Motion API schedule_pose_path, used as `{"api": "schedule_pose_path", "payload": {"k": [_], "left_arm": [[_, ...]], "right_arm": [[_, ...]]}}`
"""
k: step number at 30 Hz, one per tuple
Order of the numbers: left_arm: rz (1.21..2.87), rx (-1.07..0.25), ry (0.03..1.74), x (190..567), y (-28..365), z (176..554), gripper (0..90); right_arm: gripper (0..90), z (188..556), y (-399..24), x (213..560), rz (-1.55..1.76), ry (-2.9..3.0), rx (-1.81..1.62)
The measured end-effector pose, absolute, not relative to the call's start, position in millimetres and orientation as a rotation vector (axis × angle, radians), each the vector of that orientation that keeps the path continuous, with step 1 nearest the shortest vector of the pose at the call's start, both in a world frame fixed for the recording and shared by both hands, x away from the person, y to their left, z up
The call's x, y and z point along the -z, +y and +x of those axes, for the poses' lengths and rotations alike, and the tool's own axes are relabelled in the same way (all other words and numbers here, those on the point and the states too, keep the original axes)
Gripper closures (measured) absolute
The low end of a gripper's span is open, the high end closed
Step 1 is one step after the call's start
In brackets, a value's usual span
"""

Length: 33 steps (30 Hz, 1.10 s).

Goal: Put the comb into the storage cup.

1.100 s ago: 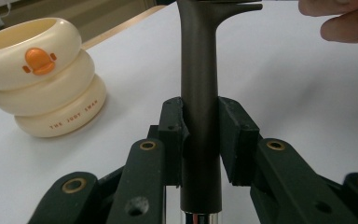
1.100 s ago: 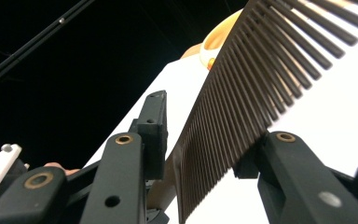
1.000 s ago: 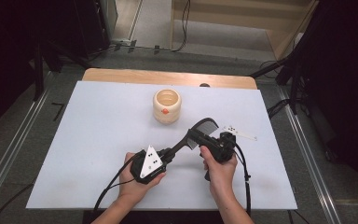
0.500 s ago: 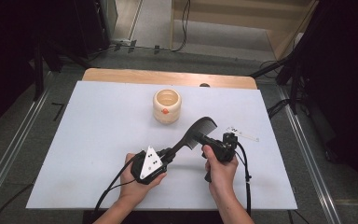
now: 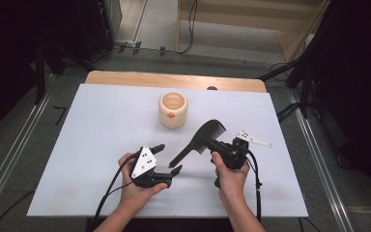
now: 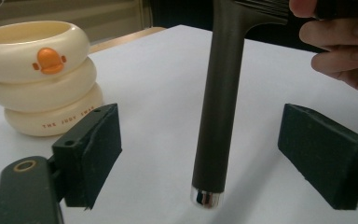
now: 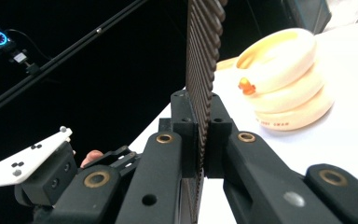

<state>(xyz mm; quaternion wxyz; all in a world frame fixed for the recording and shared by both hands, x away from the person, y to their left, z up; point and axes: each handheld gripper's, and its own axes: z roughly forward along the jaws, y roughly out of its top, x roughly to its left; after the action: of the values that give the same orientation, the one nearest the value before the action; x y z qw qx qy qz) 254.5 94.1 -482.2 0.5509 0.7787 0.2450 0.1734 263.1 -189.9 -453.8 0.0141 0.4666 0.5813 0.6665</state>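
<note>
A black comb with a long handle hangs tilted over the white table. My right gripper is shut on its toothed part, and in the right gripper view the teeth stand clamped between the pads of that gripper. My left gripper is open, its jaws having just been opening. In the left gripper view the comb handle hangs free between the spread pads without touching them. A cream ringed cup with an orange duck mark stands behind.
The white table sheet has free room to the left and right of the hands. A wooden edge runs along the far side. The cup stands close to the left of the comb handle in the left gripper view.
The left jaws have opened off the comb's handle and the left hand has drawn slightly back. The right gripper keeps hold of the comb, now tilted a little higher.
</note>
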Motion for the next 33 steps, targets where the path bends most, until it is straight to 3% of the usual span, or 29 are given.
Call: {"api": "schedule_pose_path", "payload": {"k": [8,33], "left_arm": [[1.803,-0.389,0.655,481,113,259,0.9],[1.756,-0.458,0.775,481,179,264,0.7]], "right_arm": [[84.5,261,-191,449,1.385,1.828,-2.007],[84.5,263,-192,437,1.267,1.844,-1.873]]}}
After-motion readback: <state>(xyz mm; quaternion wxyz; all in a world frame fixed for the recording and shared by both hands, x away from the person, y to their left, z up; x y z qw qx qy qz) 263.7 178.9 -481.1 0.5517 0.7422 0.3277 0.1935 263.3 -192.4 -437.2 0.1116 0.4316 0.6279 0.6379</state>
